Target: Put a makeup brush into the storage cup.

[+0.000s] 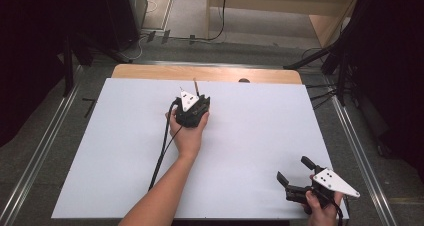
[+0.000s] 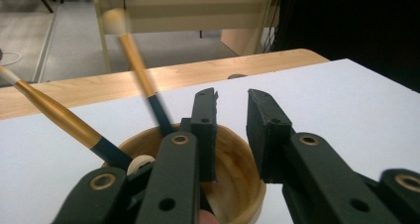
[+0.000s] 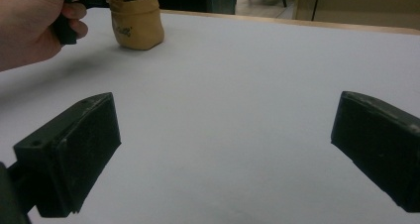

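Note:
A tan, bowl-like pot (image 2: pixel 236 160) stands on the white sheet (image 1: pixel 250 136) at the table's middle back, and also shows in the right gripper view (image 3: pixel 136 21). Two brushes with gold and dark blue handles lean out of it: one blurred brush (image 2: pixel 138 70) and one sharp brush (image 2: pixel 54 112). My left gripper (image 2: pixel 233 97) hovers right over the pot's mouth (image 1: pixel 195 103), its jaws a narrow gap apart with nothing between them. My right gripper (image 1: pixel 291 168) rests at the front right corner, jaws spread wide and empty (image 3: pixel 223 130).
The wooden table edge (image 1: pixel 210 73) runs along the back beyond the sheet, with a small dark knob (image 1: pixel 243 80) on it. The left gripper's cable (image 1: pixel 161 151) trails toward the front. A hand (image 3: pixel 29 26) holds the left gripper beside the pot.

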A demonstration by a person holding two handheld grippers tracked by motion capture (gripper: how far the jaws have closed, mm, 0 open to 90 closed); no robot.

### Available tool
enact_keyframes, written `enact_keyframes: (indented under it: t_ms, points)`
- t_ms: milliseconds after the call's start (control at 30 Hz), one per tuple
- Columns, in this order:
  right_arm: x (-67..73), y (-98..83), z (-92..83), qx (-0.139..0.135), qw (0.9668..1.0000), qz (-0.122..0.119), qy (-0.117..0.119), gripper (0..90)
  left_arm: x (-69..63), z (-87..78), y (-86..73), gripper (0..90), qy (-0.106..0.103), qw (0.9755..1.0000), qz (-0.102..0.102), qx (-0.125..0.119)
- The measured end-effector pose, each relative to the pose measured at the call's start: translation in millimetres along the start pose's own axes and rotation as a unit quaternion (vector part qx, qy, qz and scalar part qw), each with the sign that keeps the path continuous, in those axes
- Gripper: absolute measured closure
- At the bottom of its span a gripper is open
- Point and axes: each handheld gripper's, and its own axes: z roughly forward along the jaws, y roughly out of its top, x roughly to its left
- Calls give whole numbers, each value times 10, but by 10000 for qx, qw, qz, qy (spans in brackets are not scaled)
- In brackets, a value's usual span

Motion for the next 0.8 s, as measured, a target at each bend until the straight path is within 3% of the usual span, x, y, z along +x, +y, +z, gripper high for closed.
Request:
enact_keyframes:
  t_ms: [367,600,800]
  points:
    - [4,0,6,11,10000,-7,-4,0,-20,-227,49,546,-468,9989,10,-59]
    - [28,4,21,24,10000,-35,-4,0,2,-404,55,396,-821,9966,33,-44]
    - [43,5,22,18,9999,-118,19,0,3,-541,57,301,-984,9951,48,-25]
